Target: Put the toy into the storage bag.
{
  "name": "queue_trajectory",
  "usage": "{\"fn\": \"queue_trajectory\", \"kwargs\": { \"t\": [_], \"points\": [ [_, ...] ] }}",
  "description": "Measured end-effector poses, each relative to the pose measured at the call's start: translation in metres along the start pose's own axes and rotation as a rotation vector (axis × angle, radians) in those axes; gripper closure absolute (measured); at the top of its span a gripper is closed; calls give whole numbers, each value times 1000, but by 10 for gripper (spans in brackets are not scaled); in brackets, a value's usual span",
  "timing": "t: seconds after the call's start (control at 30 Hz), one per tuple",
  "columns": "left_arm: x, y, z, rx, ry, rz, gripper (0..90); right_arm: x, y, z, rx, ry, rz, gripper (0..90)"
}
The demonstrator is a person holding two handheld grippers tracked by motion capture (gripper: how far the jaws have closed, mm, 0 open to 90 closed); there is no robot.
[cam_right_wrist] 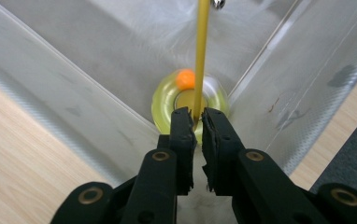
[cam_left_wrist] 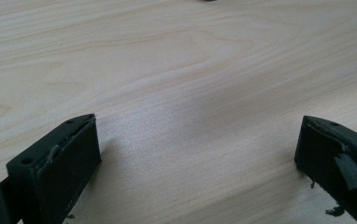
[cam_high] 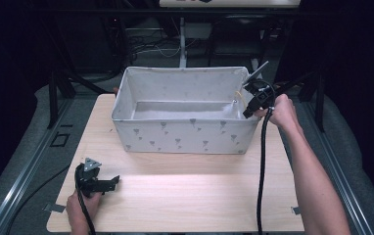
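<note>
Right gripper (cam_right_wrist: 196, 116) pinching thin yellow stick (cam_right_wrist: 201, 51) over yellow ring-shaped toy (cam_right_wrist: 167, 100) in 3 o'clock corner of grey fabric bin (cam_high: 185, 134). Looks like drop-off step; next: let go, lift clear. Left gripper (cam_left_wrist: 197, 149) wide open, parked on pale wooden table (cam_left_wrist: 176, 70) at 7 o'clock.

Bin walls (cam_high: 182, 134) crowd corner (tabletop (cam_high: 185, 196) open).

Yellow stick (cam_right_wrist: 201, 56) top cut off; yellow ring (cam_right_wrist: 167, 100) blurred, partly hidden.
</note>
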State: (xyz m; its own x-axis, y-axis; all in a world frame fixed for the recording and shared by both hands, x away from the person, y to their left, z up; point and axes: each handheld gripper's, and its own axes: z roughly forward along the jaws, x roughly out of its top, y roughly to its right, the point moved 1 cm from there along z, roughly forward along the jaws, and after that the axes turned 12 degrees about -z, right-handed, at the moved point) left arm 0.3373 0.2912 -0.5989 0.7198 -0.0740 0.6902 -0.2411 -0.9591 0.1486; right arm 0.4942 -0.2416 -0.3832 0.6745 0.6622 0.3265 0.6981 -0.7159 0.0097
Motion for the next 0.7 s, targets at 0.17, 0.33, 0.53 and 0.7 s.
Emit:
{"fn": "queue_trajectory", "kwargs": {
  "t": [0.17, 0.33, 0.53, 0.7],
  "points": [
    [0, 0, 0, 0, 3, -1, 2, 2, -3, -17, -7, 36, -18, 737],
    [0, 0, 0, 0, 4, -1, 2, 5, -10, -33, -3, 63, -31, 655],
    [0, 0, 1, 3, 8, -2, 2, 7, -19, -48, -1, 110, -37, 467],
    [0, 0, 1, 3, 9, -2, 2, 5, -31, -56, 5, 118, -63, 337]
  ]
}}
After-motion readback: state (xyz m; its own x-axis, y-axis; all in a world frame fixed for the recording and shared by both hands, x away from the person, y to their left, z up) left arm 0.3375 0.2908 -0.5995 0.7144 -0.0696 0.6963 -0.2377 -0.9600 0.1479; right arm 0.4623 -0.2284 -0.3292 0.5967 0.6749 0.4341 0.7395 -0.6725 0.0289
